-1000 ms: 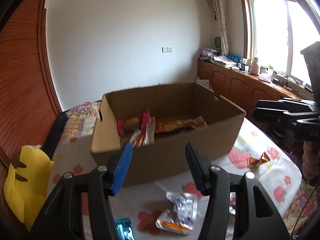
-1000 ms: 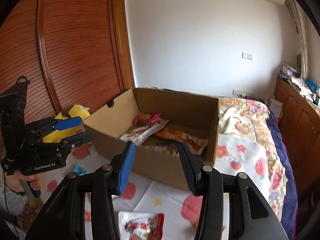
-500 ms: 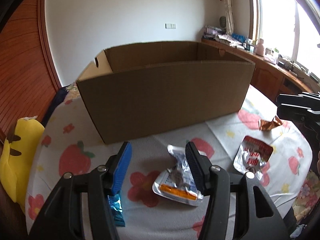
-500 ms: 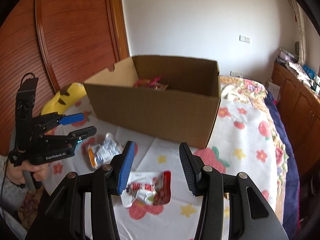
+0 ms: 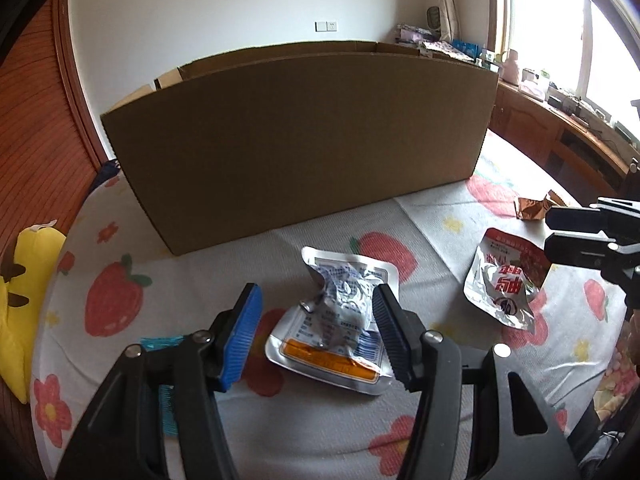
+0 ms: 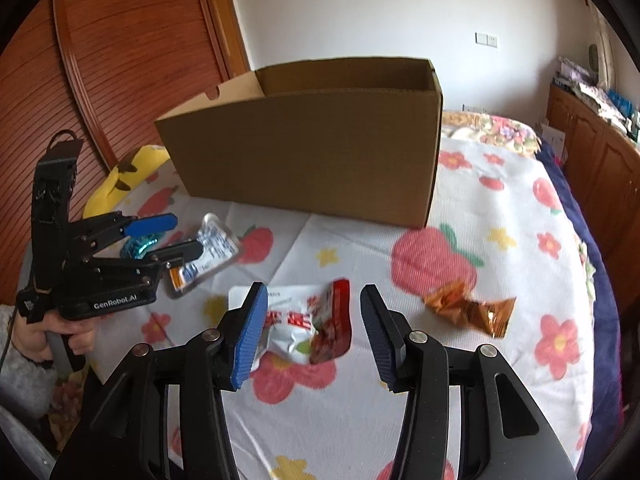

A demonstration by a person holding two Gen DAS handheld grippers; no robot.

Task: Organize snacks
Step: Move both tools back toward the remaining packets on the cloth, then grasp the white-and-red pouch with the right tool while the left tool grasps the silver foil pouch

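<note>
1. Two grippers hang low over a bed covered with a white strawberry-print sheet [image 6: 496,216], each one above a snack packet.
2. The left gripper [image 5: 316,334] points down at a crumpled silver packet with an orange stripe [image 5: 336,328]. Its fingers stand apart, one on each side of the packet, and the pads do not press on it. In the right wrist view the same gripper [image 6: 172,236] is seen from the side, with a hand [image 6: 60,334] around its handle.
3. The right gripper [image 6: 314,334] is over a white and red packet [image 6: 310,326]. Its jaws are opening, the packet lies between them on the sheet, and the pads do not touch it. In the left wrist view this gripper [image 5: 560,234] comes in from the right edge, just beside the same packet [image 5: 506,280].
4. A brown cardboard box [image 6: 320,152] stands on the sheet behind both packets, toward the far side of the bed. From these low views I cannot tell what is inside.
5. A small golden-brown wrapper [image 6: 472,308] lies near the right edge of the bed, apart from the white and red packet.
6. A blue wrapper [image 5: 162,344] lies on the sheet just left of the left gripper, partly hidden by its body.
7. A yellow plush toy [image 5: 24,312] rests at the left edge of the bed, beside the wooden slatted door [image 6: 132,48].
</note>
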